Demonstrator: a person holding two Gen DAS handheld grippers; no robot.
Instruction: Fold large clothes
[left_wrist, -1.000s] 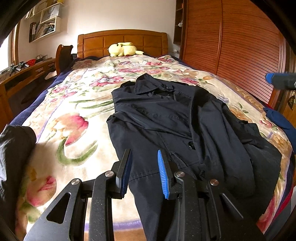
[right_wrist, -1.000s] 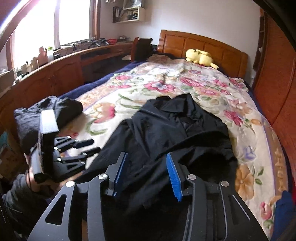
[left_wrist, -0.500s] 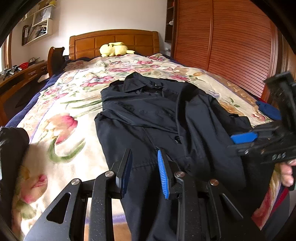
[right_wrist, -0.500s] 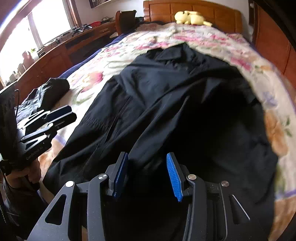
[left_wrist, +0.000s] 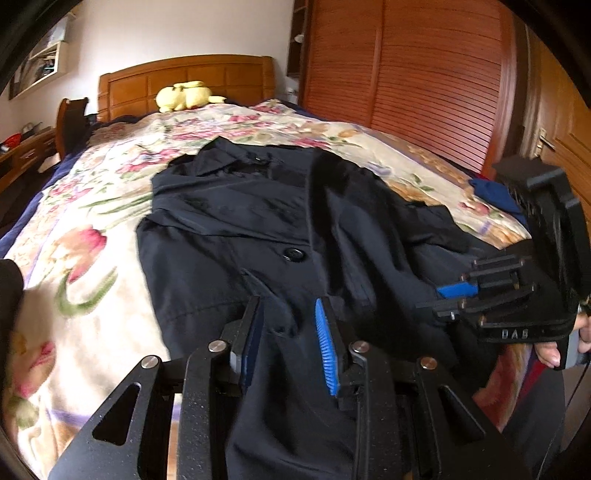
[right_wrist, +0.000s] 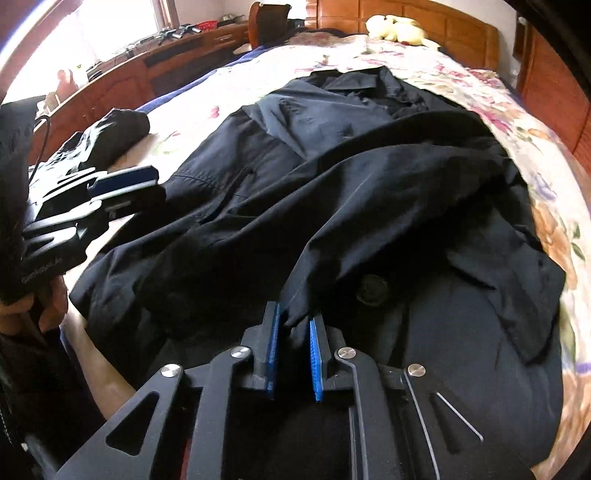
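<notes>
The right gripper (right_wrist: 293, 347) is closing on a pinched ridge of dark cloth at the near end of the coat (right_wrist: 332, 192) — the fabric stands between its blue pads but a little gap shows on either side, so I would not call it clamped yet. To do this well, let the pads bite a full fold of cloth, not just the tip, before any lift; a thin pinch would likely slip under the weight of so heavy a garment. The left gripper (left_wrist: 288, 336) hovers with its jaws apart over the coat's lower front, holding nothing, and should take the matching hem so both ends rise level.

The coat is navy-black, collared, with 1 large button (left_wrist: 292, 254) showing. It lies face up along the flowered bedspread (left_wrist: 74, 258), collar toward the headboard (left_wrist: 184, 79), rumpled on its right side.
</notes>
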